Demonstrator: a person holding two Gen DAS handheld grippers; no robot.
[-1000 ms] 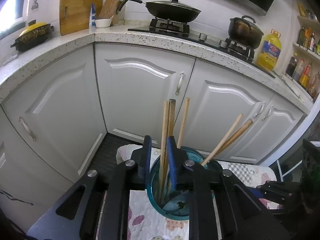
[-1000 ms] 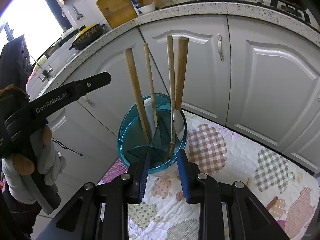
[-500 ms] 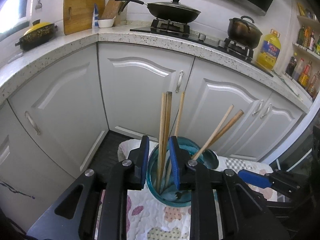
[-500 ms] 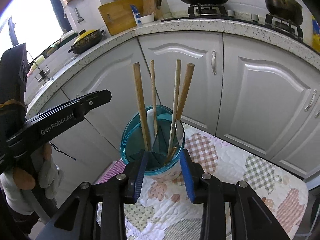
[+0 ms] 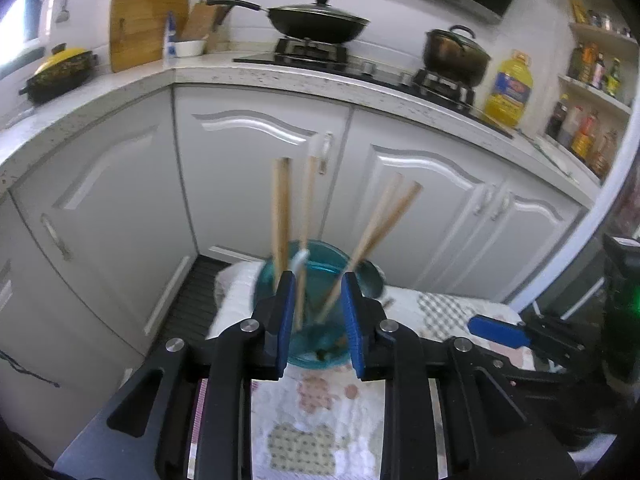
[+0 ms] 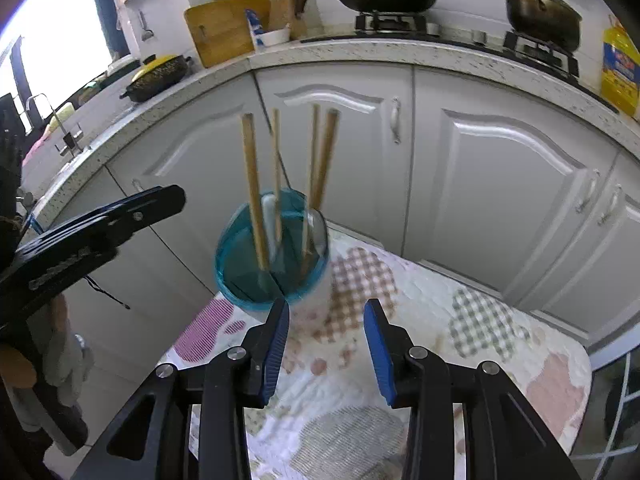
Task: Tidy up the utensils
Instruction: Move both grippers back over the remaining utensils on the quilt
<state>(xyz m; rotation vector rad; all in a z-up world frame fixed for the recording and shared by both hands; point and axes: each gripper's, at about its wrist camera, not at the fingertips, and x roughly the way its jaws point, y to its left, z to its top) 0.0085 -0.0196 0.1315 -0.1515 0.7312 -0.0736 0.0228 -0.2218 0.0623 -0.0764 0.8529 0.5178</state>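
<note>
While both just widened, left hand-held gripper [image 5: 316, 316] and right hand-held gripper [image 6: 326, 344] grip nothing.

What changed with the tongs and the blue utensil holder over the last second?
The left tongs have just been opening and have let go of the wooden handles they were shut around. The right tongs have also been opening, with nothing between them, and have backed away from the blue utensil holder. The holder and its wooden utensils stayed put on the quilted cloth.

Upright chopsticks [image 6: 253, 184] crowd the holder [image 6: 240, 276] (quilted cloth [image 6: 460, 344] beside lies bare).
</note>
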